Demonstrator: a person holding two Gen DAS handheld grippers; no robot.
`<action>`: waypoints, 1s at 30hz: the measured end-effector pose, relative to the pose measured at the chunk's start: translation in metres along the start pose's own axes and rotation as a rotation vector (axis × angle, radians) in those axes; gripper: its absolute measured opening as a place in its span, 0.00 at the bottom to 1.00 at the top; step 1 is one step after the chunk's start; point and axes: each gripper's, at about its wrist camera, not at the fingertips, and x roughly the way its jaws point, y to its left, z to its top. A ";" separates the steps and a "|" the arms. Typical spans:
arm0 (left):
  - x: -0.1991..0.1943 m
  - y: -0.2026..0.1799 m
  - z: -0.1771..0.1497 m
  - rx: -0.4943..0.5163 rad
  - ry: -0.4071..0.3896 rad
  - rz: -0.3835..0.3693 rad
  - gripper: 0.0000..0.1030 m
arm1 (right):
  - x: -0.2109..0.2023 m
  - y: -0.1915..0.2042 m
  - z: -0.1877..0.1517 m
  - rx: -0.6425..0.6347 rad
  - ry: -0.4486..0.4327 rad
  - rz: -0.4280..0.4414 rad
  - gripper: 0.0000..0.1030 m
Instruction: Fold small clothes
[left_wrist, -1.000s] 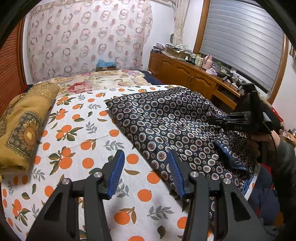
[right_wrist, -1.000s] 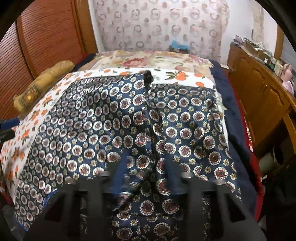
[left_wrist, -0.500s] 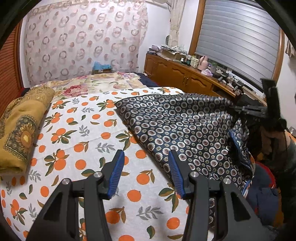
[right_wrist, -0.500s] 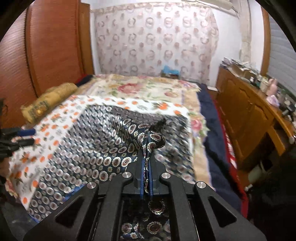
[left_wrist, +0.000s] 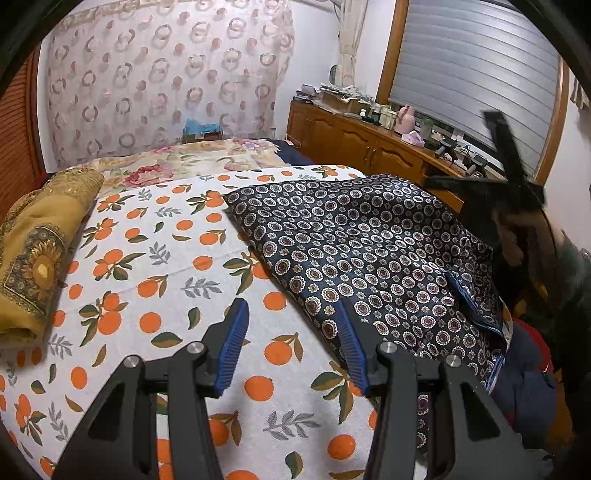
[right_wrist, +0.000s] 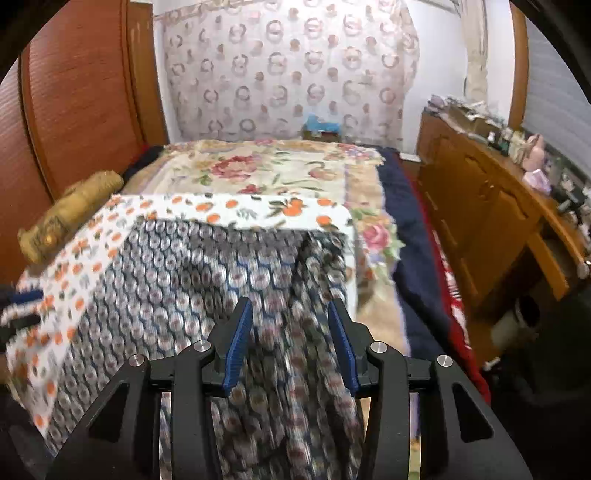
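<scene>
Right tool (right_wrist: 290, 338) is opening, jaws spreading w/ blurred navy patterned cloth (left_wrist: 369, 251) slack between them, no longer pinched as a sec ago. Cloth lies on bed's orange-print sheet (left_wrist: 155, 266). Left tool (left_wrist: 291, 343) hovers spread, empty. Fold likely just dropped.

A bed (left_wrist: 207, 166) carries an orange-print sheet (left_wrist: 155, 280); on it lie a navy patterned garment (left_wrist: 369, 251) right and a folded gold cloth (left_wrist: 40, 243) left.
</scene>
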 end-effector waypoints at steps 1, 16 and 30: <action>0.001 0.000 0.000 0.001 0.001 0.000 0.47 | 0.010 0.001 0.009 0.003 0.009 -0.001 0.41; 0.006 0.000 -0.008 -0.005 0.020 -0.013 0.46 | 0.091 -0.004 0.051 0.049 0.132 0.069 0.01; 0.005 -0.005 -0.009 0.003 0.020 -0.017 0.46 | 0.079 -0.007 0.073 -0.045 0.057 -0.190 0.15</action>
